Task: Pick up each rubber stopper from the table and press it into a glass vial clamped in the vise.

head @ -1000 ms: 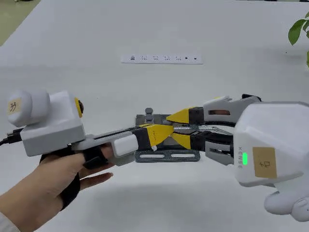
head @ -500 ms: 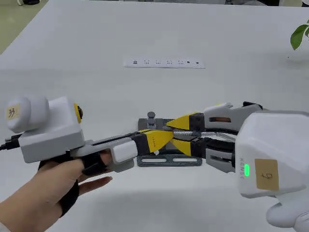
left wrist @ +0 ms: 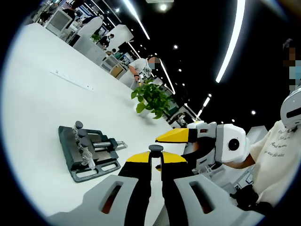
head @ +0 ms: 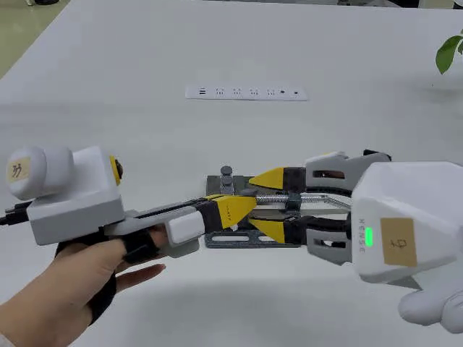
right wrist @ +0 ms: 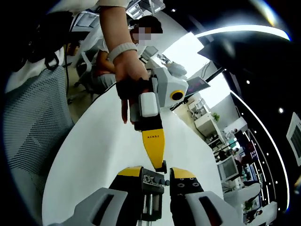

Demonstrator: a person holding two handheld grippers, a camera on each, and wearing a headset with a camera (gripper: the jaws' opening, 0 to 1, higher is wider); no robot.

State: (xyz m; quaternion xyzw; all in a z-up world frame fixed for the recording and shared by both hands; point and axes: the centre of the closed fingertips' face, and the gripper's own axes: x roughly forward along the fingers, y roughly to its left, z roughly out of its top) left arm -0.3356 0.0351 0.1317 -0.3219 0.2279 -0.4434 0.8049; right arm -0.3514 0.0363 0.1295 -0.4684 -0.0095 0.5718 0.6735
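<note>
Rubber in hand: gripping a dark stopper (left wrist: 155,149) tight with the left gripper (left wrist: 155,159) just above the vise (head: 239,237), bracketing it with the right gripper (right wrist: 156,174) spread wide. Best centred over a glass vial (left wrist: 87,152), then pressed straight down.

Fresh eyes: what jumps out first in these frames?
Two grippers meet tip to tip over the vise in the middle of the table. The left gripper has its yellow jaws shut on a dark stopper; the right gripper has its jaws open with the vise between them. Beyond them lies a white power strip.
</note>
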